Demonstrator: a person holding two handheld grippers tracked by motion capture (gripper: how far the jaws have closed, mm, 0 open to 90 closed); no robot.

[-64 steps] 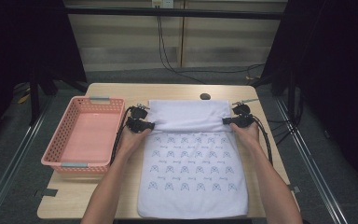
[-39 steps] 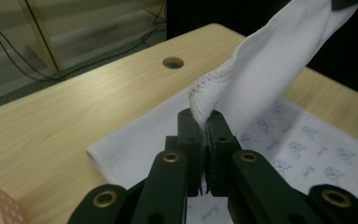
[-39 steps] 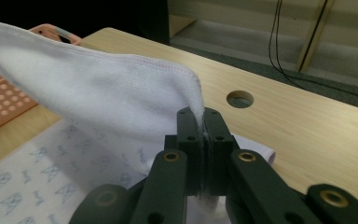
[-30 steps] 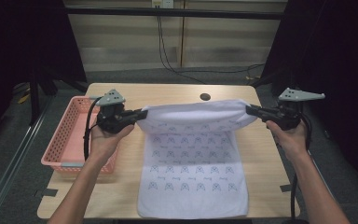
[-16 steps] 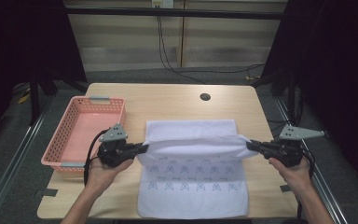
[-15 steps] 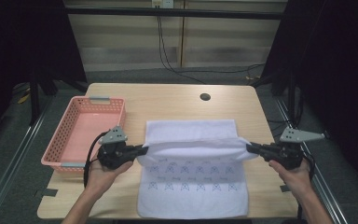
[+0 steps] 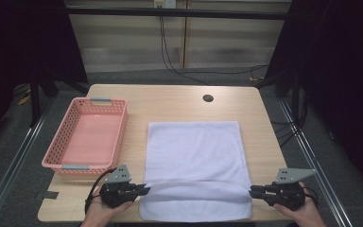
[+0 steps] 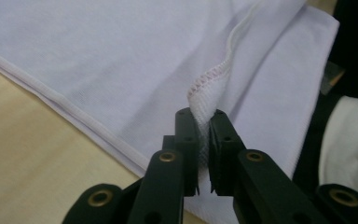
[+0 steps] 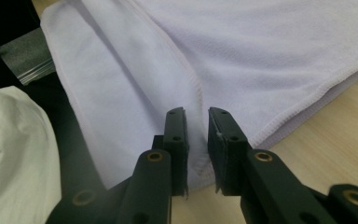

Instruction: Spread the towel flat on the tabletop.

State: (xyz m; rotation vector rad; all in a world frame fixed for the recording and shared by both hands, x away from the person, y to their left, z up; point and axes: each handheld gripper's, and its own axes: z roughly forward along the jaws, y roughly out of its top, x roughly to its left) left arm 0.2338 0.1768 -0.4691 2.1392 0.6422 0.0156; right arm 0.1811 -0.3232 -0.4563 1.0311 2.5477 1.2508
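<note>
Since the earlier frames, both my hands have come down and back toward me, and the far edge of the white towel (image 7: 194,161) that I held up across the table (image 7: 170,101) now lies folded over near the front edge. Where a patterned side faced up before, a plain white side shows now.

My left tongs (image 7: 144,190) sit at the towel's left side, close to the table's front edge. In the left gripper view (image 8: 203,116) the jaws have just been opening a little; the gap is narrow and the stitched corner of the towel stands up between them, touching the pads. Whether the pads press on it I cannot say for sure, but the cloth looks pinched there.

My right tongs (image 7: 253,191) sit at the towel's right side, level with the left ones. In the right gripper view (image 9: 196,116) the jaws have also just been opening; there the gap is wider and the hemmed edge of the towel lies in it, looking loose rather than squeezed.

A soft ridge of cloth runs between the two tongs. A pink basket (image 7: 64,142) stands left of the towel, apart from it.
</note>
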